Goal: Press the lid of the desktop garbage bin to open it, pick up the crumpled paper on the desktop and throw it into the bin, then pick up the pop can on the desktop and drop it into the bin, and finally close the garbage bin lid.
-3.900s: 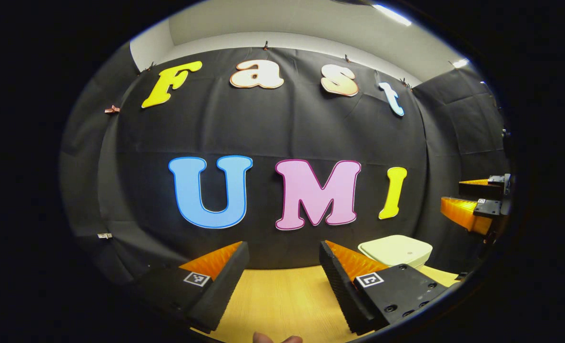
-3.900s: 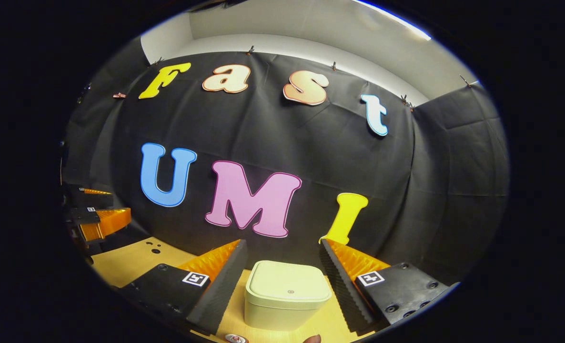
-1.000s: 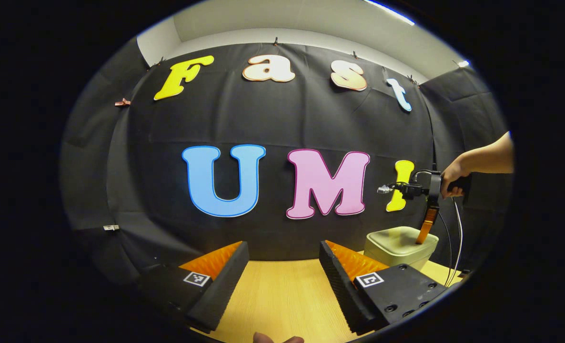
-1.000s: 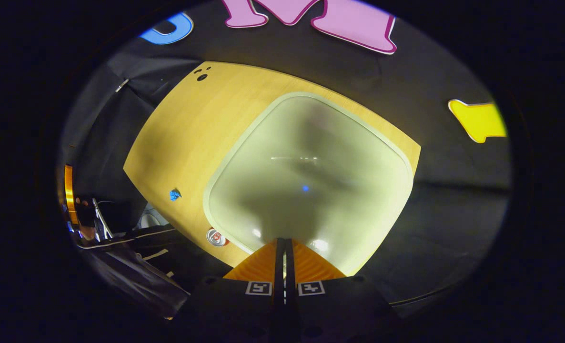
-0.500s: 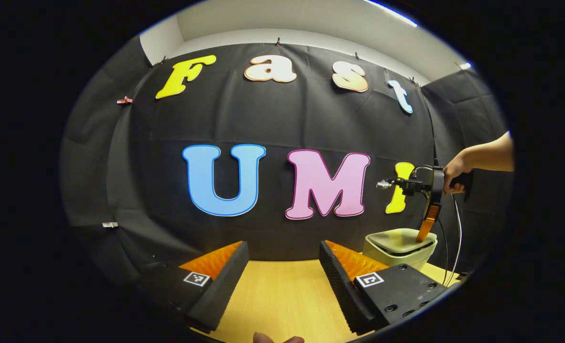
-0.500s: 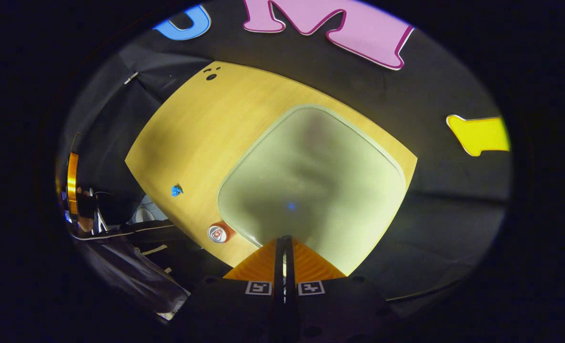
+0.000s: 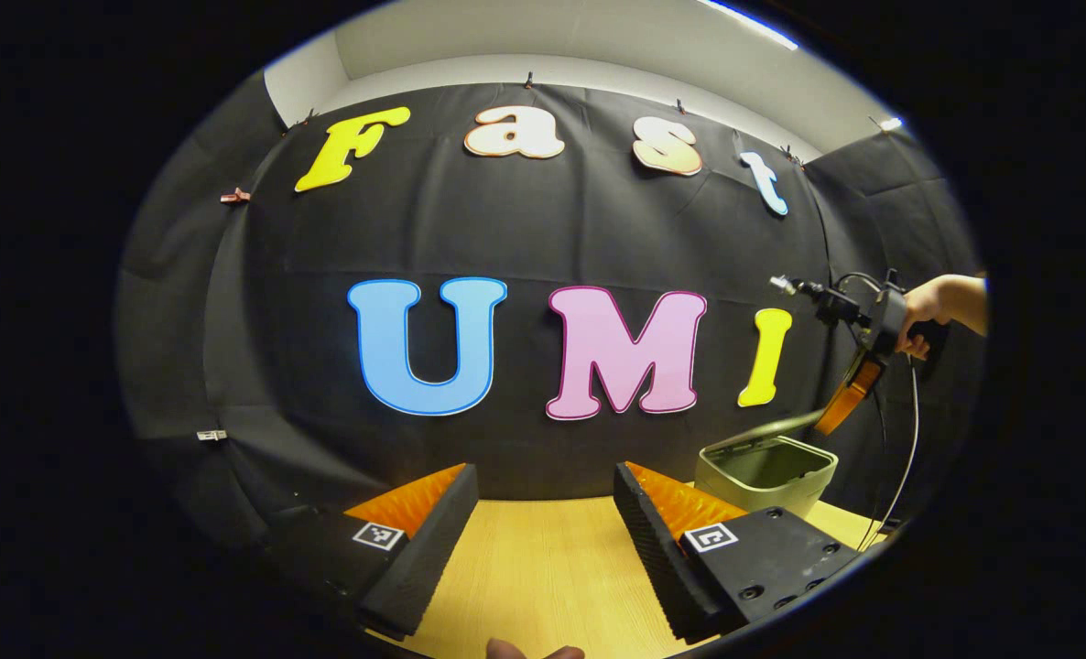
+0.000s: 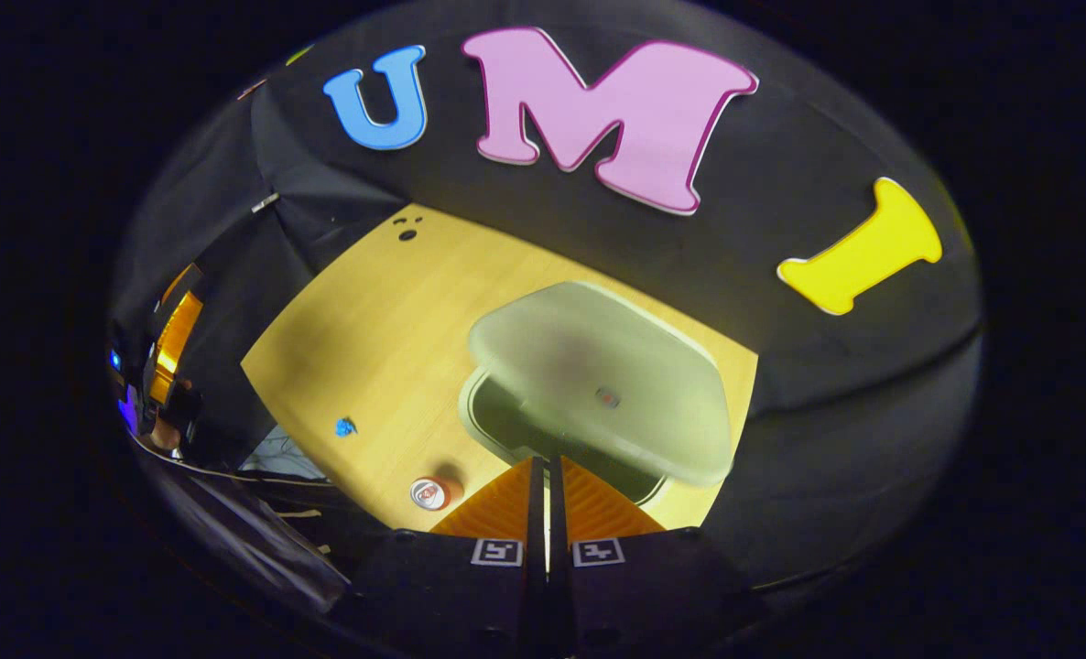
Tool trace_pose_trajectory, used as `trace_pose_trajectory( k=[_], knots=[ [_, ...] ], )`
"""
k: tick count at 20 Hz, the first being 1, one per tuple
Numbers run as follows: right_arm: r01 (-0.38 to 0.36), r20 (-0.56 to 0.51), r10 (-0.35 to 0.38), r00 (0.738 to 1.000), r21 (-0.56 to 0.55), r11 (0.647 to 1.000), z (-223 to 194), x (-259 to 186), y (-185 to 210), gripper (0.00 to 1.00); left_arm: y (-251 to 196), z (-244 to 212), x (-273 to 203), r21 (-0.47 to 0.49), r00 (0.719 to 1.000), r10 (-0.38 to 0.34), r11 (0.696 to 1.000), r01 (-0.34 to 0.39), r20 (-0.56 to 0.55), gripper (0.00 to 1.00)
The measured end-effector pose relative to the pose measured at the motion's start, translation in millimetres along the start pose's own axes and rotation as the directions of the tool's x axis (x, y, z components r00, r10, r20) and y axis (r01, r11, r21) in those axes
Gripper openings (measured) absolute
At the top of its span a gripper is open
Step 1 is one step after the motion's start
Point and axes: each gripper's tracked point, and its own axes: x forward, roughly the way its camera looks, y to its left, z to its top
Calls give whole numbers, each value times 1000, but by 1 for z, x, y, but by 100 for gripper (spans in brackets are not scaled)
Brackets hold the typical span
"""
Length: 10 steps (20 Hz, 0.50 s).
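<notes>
Paper (image 8: 345, 426), light and soft, left of bin (image 8: 497, 430); I'd pinch its middle with clenched right gripper (image 8: 546, 471).

Black cloth wall (image 7: 525, 238) clipped up along top edge, pale ceiling (image 7: 543, 41) above w/ strip light (image 7: 749, 23); light wood-grain surface (image 7: 543, 577) below, small dark holes (image 8: 406, 233) near far corner.

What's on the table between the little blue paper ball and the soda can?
Nothing. In the right gripper view, only bare wooden table lies between the crumpled paper and the pop can.
</notes>
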Motion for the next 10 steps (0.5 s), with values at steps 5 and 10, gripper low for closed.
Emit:
trace_pose_trajectory(
  k=[5, 10],
  knots=[
    [95, 271, -87, 959, -16, 995, 22, -29, 24, 5, -3, -5, 0, -6, 1000, -21, 1000, 21, -15, 95],
    [179, 494, -149, 856, -12, 984, 39, -44, 58, 5, 1, -13, -1, -2, 999, -29, 1000, 29, -35, 95]
  ],
)
